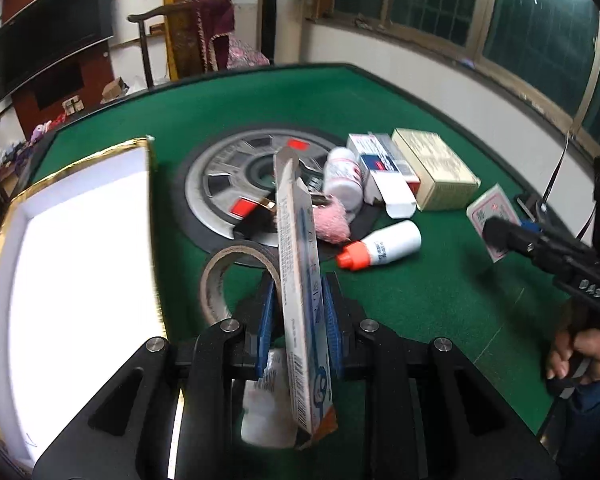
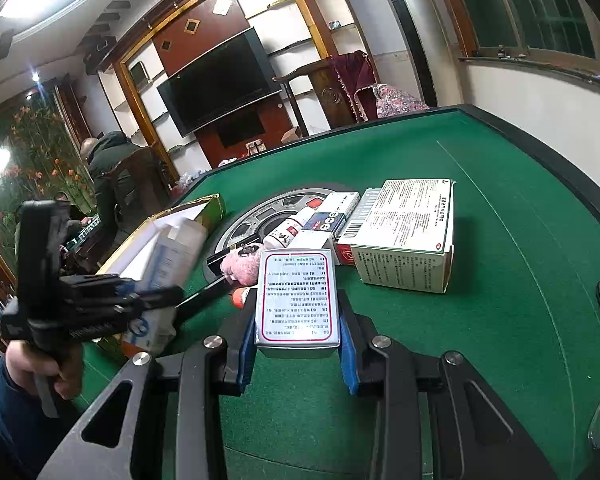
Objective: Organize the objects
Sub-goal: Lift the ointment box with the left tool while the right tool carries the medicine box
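The left gripper (image 1: 296,316) is clenched on a long, narrow carton (image 1: 300,280), held on edge just right of the open white tray (image 1: 80,240). The right gripper (image 2: 298,340) grasps a small flat box (image 2: 296,296), right of the tray and well apart from it. Both items seem lifted and ready for stowing, so the step in hand looks like carrying to the tray. The next move calls for swinging the carton left over the gold rim and laying it flat. Beyond, right of the tray, lie a tape roll (image 1: 220,280), an orange-capped bottle (image 1: 384,246), a pink fluffy thing (image 1: 332,224) and several boxes (image 1: 432,168), still unsorted.
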Available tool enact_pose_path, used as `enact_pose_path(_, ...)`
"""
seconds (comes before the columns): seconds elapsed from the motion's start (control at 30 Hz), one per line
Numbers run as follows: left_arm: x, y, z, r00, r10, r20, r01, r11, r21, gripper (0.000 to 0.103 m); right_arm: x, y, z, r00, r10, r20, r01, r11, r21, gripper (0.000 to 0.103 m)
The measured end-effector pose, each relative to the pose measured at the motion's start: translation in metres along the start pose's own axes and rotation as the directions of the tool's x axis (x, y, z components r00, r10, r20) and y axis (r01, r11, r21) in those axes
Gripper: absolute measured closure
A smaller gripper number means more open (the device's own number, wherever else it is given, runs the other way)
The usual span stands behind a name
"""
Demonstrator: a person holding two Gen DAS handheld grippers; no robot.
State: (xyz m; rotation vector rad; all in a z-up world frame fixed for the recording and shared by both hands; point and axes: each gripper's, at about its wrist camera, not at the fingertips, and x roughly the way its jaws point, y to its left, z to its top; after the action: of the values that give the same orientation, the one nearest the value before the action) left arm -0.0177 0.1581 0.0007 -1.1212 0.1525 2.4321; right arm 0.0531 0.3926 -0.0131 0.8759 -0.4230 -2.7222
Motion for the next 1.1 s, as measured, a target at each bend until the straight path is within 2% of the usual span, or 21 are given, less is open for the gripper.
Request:
enact_pose_path(0.23, -0.023, 0.024, -0.004, 0.997, -0.067, 0.029, 0.069, 0.996, -0.06, 0.081, 0.003, 0.0, -0.002, 1.0, -0.005, -0.007, 0.005, 1.0, 0.0, 0.069)
enact_pose_path(0.47, -0.028, 0.023, -0.008, 0.992, -0.116, 0.042, 0.118, 0.991, -0.061, 0.084, 0.003, -0.001, -0.003, 1.0, -0.015, -0.001, 0.015, 1.0, -0.005, 0.069)
enact_pose_path(1.1, -0.036, 0.023, -0.008, 0.988, -0.143, 0.055, 0.146, 0.988, -0.058, 0.085, 0.002, 0.002, -0.001, 1.0, -0.008, 0.002, 0.008, 1.0, -0.015, 0.069)
